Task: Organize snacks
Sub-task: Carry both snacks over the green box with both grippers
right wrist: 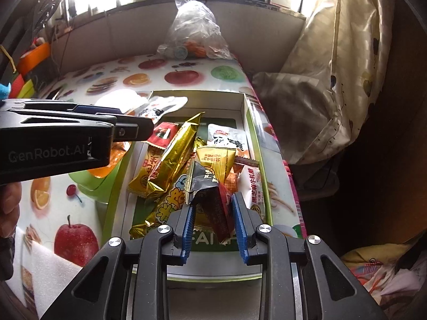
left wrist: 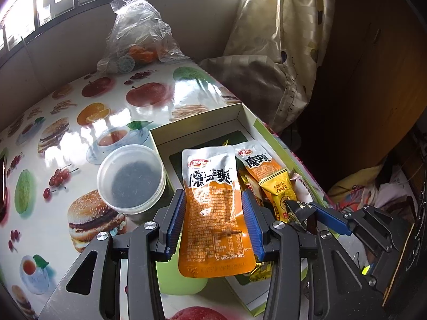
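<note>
**Desk:** Jaws first: what has each one got?

**Operator:** My left gripper (left wrist: 213, 222) has its jaws closed on one orange pouch (left wrist: 210, 213), lifted over the near-left edge of the snack box (right wrist: 248, 122). My right gripper (right wrist: 213, 229) pinches one black-and-red packet (right wrist: 213, 205) above the box's near end. I judge both are raised for sorting.

**Desk:** Counts?

**Operator:** Inside the box, one matching pouch (right wrist: 226, 138); gold wrappers (right wrist: 170, 160), three or more, overlapping. Left of the box on the tabletop (left wrist: 66, 122), one clear lidded tub (left wrist: 130, 178); beyond it, one plastic bag (left wrist: 138, 32).
</note>
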Action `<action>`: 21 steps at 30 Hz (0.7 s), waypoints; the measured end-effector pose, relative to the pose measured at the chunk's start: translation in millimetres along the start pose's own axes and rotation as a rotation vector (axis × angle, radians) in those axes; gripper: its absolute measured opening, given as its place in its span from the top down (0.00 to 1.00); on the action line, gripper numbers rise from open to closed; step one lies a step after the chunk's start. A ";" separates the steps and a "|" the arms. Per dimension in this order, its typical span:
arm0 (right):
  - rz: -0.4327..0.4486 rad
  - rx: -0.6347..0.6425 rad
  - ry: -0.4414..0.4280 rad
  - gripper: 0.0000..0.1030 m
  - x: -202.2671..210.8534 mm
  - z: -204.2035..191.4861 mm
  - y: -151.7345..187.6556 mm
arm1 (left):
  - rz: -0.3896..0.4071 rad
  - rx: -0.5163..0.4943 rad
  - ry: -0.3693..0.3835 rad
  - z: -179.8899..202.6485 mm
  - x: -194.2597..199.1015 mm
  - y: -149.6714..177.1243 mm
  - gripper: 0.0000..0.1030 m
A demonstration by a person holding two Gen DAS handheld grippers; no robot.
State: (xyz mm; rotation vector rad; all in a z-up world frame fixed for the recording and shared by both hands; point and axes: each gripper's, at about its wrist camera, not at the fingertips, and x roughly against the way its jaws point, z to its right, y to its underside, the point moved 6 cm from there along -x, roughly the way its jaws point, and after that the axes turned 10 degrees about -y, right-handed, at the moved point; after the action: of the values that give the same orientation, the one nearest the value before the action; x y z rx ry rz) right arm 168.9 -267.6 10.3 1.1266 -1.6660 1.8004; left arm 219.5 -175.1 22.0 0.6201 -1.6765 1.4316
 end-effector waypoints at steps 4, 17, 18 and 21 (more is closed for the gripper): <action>0.009 -0.006 -0.014 0.74 -1.7 0.1 0.1 | -0.013 -0.004 -0.001 5.1 -6.0 1.2 0.57; 0.019 -0.056 -0.071 0.63 -1.6 -0.4 2.0 | -0.027 0.010 0.025 9.0 -13.7 1.5 0.53; 0.022 -0.061 -0.074 0.61 -1.3 -0.6 2.4 | -0.027 0.012 0.026 8.8 -13.4 1.8 0.53; 0.027 -0.077 -0.083 0.55 0.7 -0.9 3.9 | -0.027 0.006 0.027 10.6 -11.2 2.8 0.53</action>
State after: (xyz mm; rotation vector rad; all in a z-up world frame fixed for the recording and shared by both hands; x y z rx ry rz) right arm 165.3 -267.6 8.6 1.1654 -1.7907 1.7109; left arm 220.5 -186.3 11.0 0.6221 -1.6377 1.4198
